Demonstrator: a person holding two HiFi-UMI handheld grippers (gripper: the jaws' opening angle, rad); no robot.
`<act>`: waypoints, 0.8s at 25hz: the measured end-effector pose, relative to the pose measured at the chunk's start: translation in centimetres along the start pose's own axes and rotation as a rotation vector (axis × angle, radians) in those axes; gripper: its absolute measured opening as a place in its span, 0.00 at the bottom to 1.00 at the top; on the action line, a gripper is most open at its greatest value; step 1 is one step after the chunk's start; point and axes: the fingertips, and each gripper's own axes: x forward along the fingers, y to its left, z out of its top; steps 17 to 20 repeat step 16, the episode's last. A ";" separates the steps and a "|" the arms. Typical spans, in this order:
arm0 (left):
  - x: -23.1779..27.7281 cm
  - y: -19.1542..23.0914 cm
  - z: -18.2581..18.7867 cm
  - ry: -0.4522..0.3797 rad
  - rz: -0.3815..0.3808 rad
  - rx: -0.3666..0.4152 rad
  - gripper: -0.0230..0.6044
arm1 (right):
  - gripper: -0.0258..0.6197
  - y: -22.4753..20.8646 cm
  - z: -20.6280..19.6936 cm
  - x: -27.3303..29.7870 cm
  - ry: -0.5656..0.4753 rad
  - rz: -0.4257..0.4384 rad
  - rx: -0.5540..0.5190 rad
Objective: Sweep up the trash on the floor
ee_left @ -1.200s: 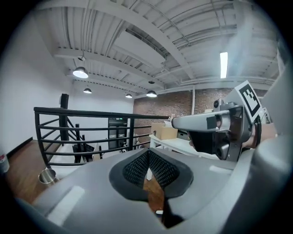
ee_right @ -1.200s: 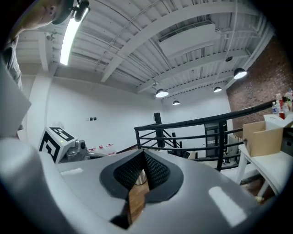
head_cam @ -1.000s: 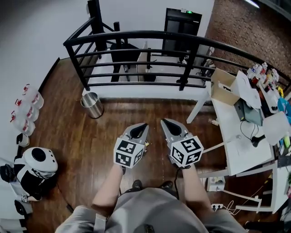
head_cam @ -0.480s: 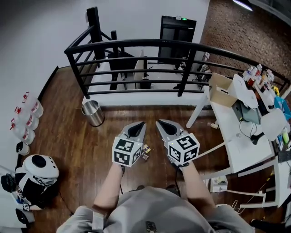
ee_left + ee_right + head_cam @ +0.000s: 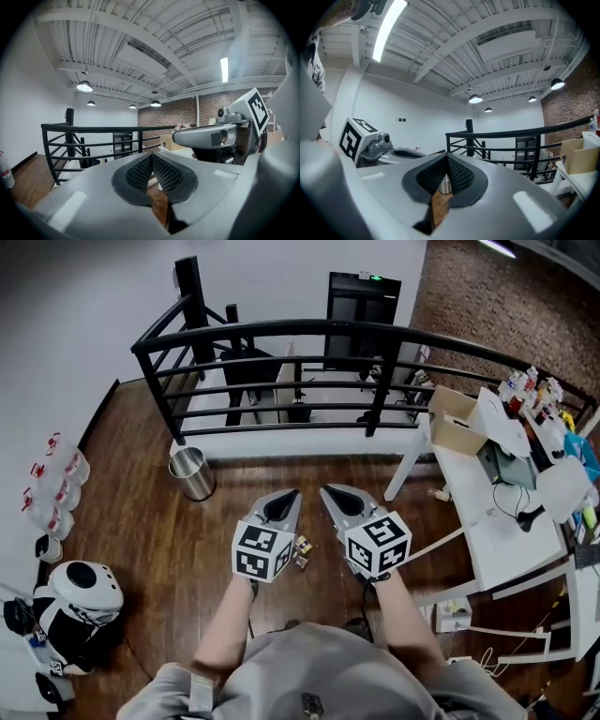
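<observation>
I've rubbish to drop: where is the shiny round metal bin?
In the head view the shiny round metal bin stands on the wooden floor, left of centre, close to the corner post of the black metal railing.

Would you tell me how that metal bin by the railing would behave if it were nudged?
The metal bin is a shiny open cylinder, so probably light. On the glossy wood floor it would likely slide; pushed high, it might tip and roll, being round.
</observation>
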 end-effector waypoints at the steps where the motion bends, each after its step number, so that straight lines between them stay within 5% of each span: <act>1: 0.0 -0.1 -0.1 0.002 -0.001 0.003 0.05 | 0.04 0.0 0.0 -0.1 0.001 0.000 -0.002; 20: -0.4 -0.9 -0.2 -0.004 -0.010 -0.007 0.05 | 0.04 0.8 -0.1 -0.5 0.002 0.001 -0.008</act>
